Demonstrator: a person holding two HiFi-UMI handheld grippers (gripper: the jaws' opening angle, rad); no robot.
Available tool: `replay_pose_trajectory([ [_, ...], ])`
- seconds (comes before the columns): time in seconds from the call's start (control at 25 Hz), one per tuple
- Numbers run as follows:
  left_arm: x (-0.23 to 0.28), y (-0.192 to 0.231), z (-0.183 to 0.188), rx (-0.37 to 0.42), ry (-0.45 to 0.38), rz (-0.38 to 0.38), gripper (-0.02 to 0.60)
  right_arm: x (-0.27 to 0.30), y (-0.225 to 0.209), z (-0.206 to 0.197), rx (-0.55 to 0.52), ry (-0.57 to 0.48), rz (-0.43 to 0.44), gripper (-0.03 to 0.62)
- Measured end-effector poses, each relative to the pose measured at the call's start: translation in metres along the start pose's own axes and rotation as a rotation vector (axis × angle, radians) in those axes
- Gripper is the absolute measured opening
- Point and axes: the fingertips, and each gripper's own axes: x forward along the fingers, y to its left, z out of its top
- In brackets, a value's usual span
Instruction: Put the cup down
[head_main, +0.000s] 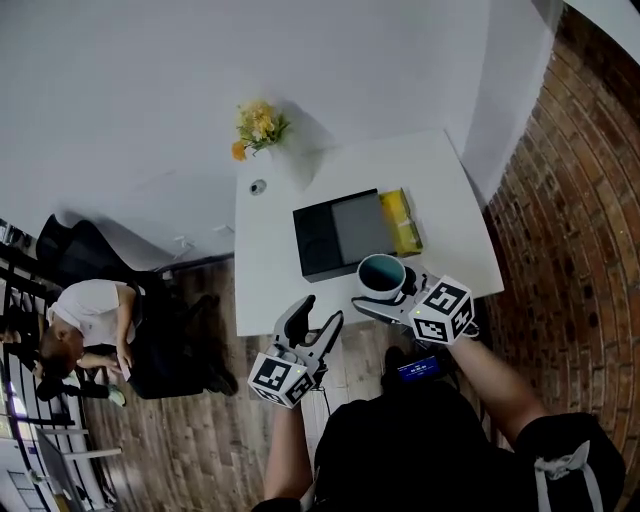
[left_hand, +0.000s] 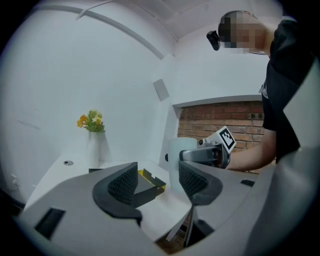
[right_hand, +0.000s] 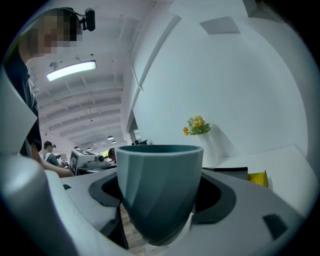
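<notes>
right gripper (head_main: 384, 299) jaws clamp the teal cup (right_hand: 160, 190) at the tabletop's (head_main: 280, 260) 5 o'clock edge; left gripper (head_main: 315, 318) jaws apart, empty.

In the right gripper view the cup (right_hand: 159, 192) hides the inner faces of both jaws, and its foot is covered at 6 o'clock. In the head view the small round object (head_main: 259, 187) at the worktop's (head_main: 268, 270) 11 o'clock corner is too small to name.
</notes>
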Motion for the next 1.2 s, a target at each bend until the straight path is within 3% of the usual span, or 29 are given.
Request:
replay_pose_trajectory([
  [0.32, 0.014, 0.039, 0.006, -0.018, 0.008, 0.027, 0.249, 0.038, -0.020, 0.015, 0.007, 0.006, 0.025, 0.388],
  [0.68, 0.020, 0.071, 0.020, -0.004, -0.009, -0.029, 0.249, 0.072, -0.019, 0.032, -0.003, -0.013, -0.012, 0.388],
  [1.2, 0.020, 0.085, 0.022, -0.015, -0.018, -0.038, 0.249, 0.085, -0.020, 0.038, -0.011, -0.014, -0.007, 0.388],
])
